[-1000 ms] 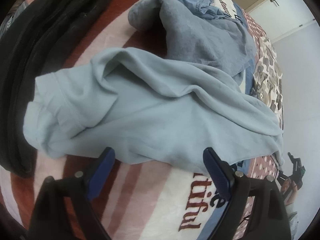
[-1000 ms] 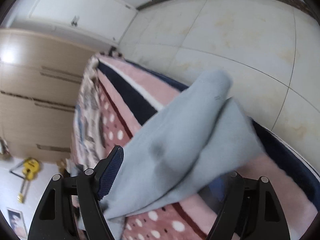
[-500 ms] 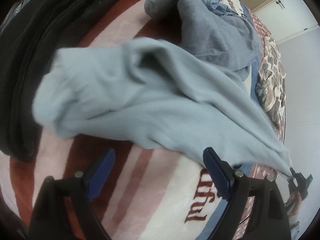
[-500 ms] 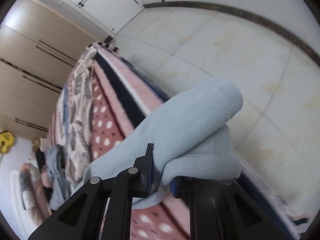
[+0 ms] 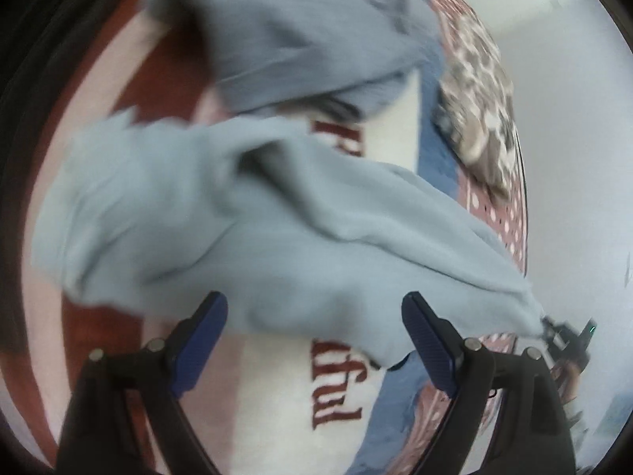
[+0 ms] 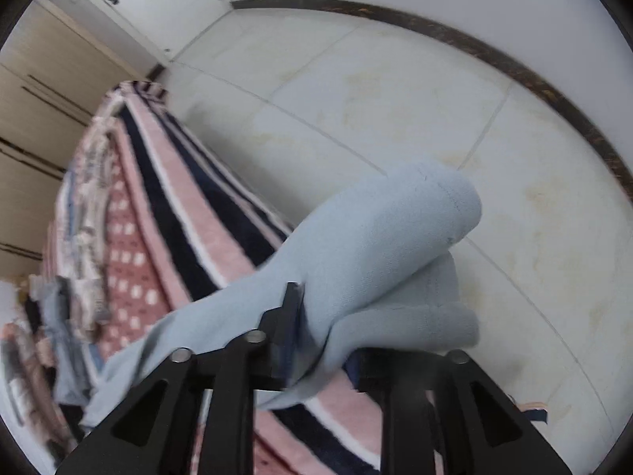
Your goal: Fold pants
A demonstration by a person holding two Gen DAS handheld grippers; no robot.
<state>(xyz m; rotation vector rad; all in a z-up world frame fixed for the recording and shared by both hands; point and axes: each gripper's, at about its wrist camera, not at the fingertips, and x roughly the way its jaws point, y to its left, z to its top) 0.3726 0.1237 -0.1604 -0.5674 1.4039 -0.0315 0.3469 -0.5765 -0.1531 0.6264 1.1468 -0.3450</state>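
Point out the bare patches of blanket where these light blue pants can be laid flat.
Free: the white lettered stretch of the blanket between the left gripper fingers, below the light blue pants. Crowded: the far end, under the grey garment. The right gripper, jaws opening, has the pant cuff between them, over the blanket's edge.

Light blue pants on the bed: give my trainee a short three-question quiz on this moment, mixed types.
1. True or false: the left hand-held gripper is shut on the light blue pants.
2. Which hand-held gripper has pants fabric between its fingers? A) left B) right C) both
3. Fill in: beyond the light blue pants, a ____ garment lies on the blanket.

Key
1. False: it is open, with its fingers short of the cloth.
2. B: the right hand-held gripper has a bunched end of the pants between its fingers, and its jaws are opening.
3. Grey: the grey garment lies farther up the bed.
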